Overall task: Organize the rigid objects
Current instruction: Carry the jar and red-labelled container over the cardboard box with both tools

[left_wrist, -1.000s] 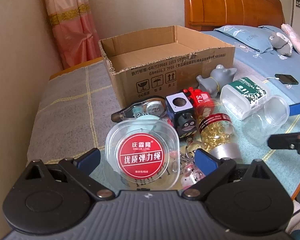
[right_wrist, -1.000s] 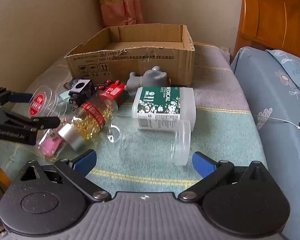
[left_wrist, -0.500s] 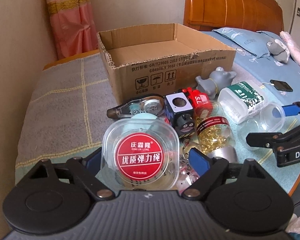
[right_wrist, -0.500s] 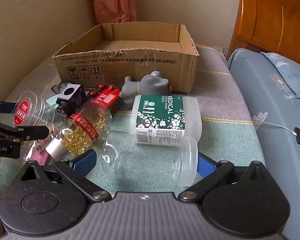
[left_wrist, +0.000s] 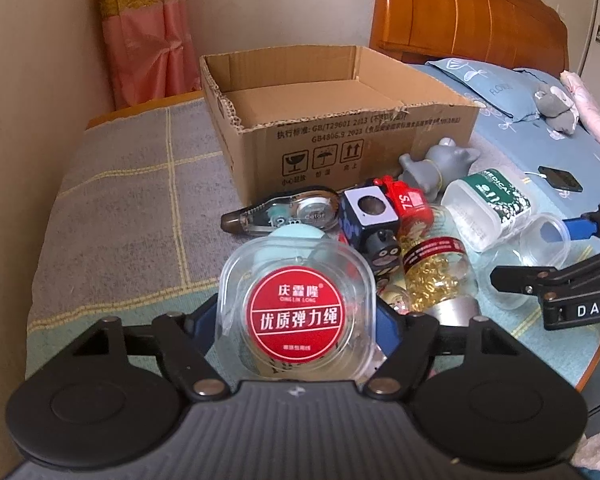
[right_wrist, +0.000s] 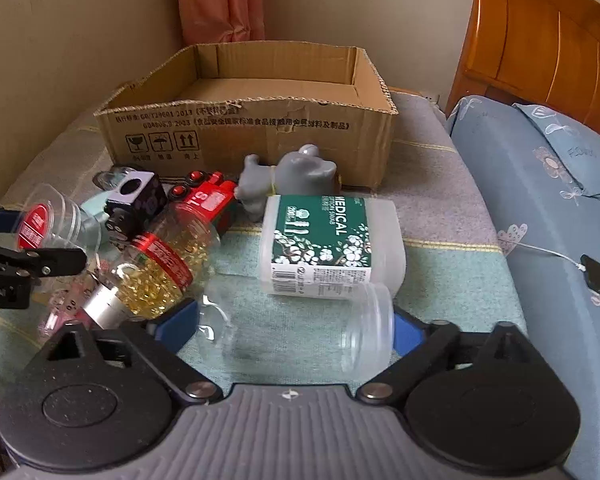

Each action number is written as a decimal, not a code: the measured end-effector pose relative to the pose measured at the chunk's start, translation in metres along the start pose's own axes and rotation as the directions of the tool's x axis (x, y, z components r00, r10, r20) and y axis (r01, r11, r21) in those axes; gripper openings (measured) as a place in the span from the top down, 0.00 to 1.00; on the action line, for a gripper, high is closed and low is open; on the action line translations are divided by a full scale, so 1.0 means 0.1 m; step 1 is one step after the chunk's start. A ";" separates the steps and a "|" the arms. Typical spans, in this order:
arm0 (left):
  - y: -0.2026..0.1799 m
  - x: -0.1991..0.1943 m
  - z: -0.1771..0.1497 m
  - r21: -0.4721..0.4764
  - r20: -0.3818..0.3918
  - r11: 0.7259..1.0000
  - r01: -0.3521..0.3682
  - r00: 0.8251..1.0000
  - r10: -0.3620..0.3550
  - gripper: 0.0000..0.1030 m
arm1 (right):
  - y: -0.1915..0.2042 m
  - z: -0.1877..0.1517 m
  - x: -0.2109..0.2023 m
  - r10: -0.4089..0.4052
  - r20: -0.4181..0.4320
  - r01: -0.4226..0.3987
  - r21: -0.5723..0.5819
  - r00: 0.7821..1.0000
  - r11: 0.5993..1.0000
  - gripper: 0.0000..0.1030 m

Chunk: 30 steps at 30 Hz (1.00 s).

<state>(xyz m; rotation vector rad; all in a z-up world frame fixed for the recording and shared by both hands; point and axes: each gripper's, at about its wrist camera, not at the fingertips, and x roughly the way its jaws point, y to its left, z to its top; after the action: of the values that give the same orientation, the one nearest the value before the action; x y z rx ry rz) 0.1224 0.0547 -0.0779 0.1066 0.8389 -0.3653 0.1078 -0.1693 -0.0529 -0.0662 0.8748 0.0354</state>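
Observation:
My left gripper [left_wrist: 296,316] is shut on a clear plastic container with a red round label [left_wrist: 296,312], held just above the pile; it also shows in the right wrist view [right_wrist: 46,222]. My right gripper [right_wrist: 296,326] has its blue pads on both ends of an empty clear jar [right_wrist: 300,326] lying on its side on the mat; the jar also shows in the left wrist view [left_wrist: 528,256]. An open, empty cardboard box [left_wrist: 340,136] stands behind the pile, also in the right wrist view [right_wrist: 252,128].
The pile holds a capsule bottle [right_wrist: 160,264], a cotton swab box [right_wrist: 328,244], a grey figurine [right_wrist: 292,176], a red toy [right_wrist: 208,196], a black cube [left_wrist: 370,212] and a correction tape [left_wrist: 288,212]. A bed with a blue pillow [right_wrist: 572,160] lies right.
Both grippers closed: the left onto the red-label container, the right around the clear jar after moving forward to it. The left gripper rose slightly with its container.

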 end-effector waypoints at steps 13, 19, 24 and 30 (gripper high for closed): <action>-0.05 -0.26 0.16 0.025 -0.056 1.000 0.011 0.998 -0.009 0.28 | -0.19 0.08 -0.29 0.105 -0.001 -0.105 -0.071 0.994 0.992 0.08; -0.11 -0.46 0.34 0.054 -0.032 0.999 0.008 0.999 -0.006 0.28 | -0.30 0.27 -0.52 0.165 0.044 -0.159 -0.123 0.985 0.980 0.08; -0.16 -0.54 0.58 0.078 -0.011 0.997 -0.003 1.000 0.004 0.28 | -0.36 0.51 -0.60 0.205 0.091 -0.189 -0.163 0.974 0.968 0.08; -0.17 -0.47 1.01 0.100 0.006 0.995 -0.012 1.000 0.011 0.28 | -0.43 0.88 -0.61 0.260 0.143 -0.230 -0.197 0.955 0.953 0.08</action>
<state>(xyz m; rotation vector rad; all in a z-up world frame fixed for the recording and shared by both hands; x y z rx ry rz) 0.1588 0.0280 0.0256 0.2030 0.8144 -0.3963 0.1385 -0.2062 0.0514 -0.1201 0.7054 0.3495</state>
